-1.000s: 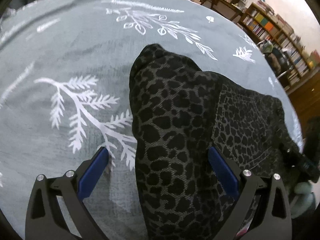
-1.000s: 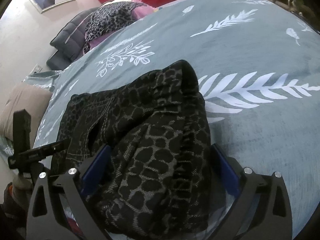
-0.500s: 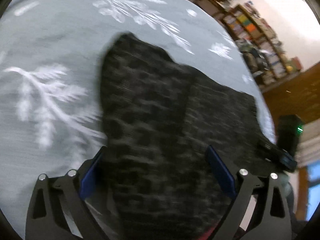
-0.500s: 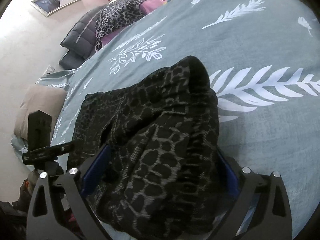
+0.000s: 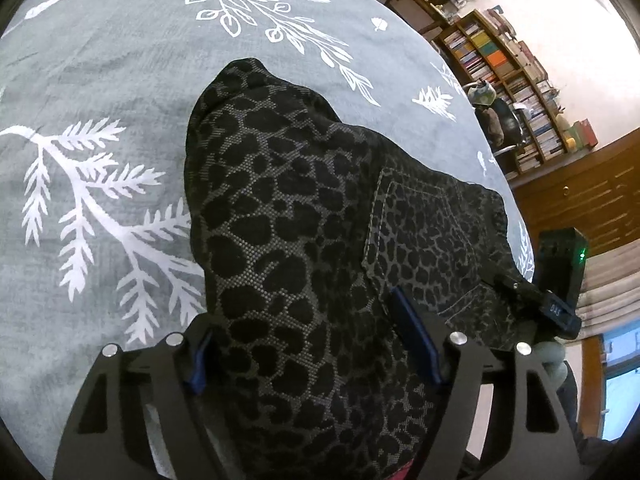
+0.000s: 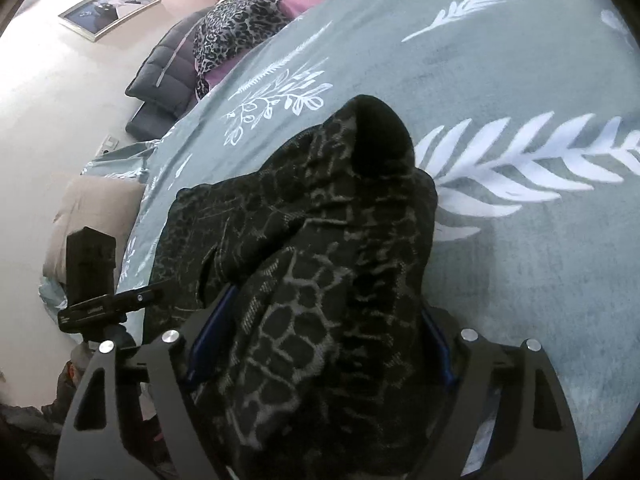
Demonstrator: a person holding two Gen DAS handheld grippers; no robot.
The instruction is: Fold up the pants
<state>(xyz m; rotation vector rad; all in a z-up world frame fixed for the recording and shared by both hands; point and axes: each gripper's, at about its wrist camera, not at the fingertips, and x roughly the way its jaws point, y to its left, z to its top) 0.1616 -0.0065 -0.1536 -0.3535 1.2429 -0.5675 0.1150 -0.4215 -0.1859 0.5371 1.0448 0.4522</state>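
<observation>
Dark leopard-print pants (image 5: 280, 200) lie bunched on a grey-green bedspread (image 5: 100, 60) with white leaf prints. My left gripper (image 5: 304, 320) straddles a thick fold of them; its jaws are closing, and both blue pads (image 5: 412, 336) touch the fabric, which bulges over the left one. A back pocket shows to the right of that fold. In the right wrist view the pants (image 6: 320, 208) rise in a hump on the bedspread (image 6: 520, 280). My right gripper (image 6: 328, 308) is closing on this hump, its pads (image 6: 212, 336) pressed into cloth on both sides.
A black camera on a stand (image 5: 560, 272) (image 6: 90, 264) stands at the bed's edge. Bookshelves (image 5: 512, 80) and a wooden cabinet (image 5: 580, 200) line the far wall. A leopard garment (image 6: 240, 32), a dark puffer jacket (image 6: 168, 68) and a beige cushion (image 6: 92, 216) sit beyond the bed.
Both grippers' jaws have narrowed around the pants: the left pads, wide apart before, now touch the fold. Both views have tipped further down toward the fabric.
</observation>
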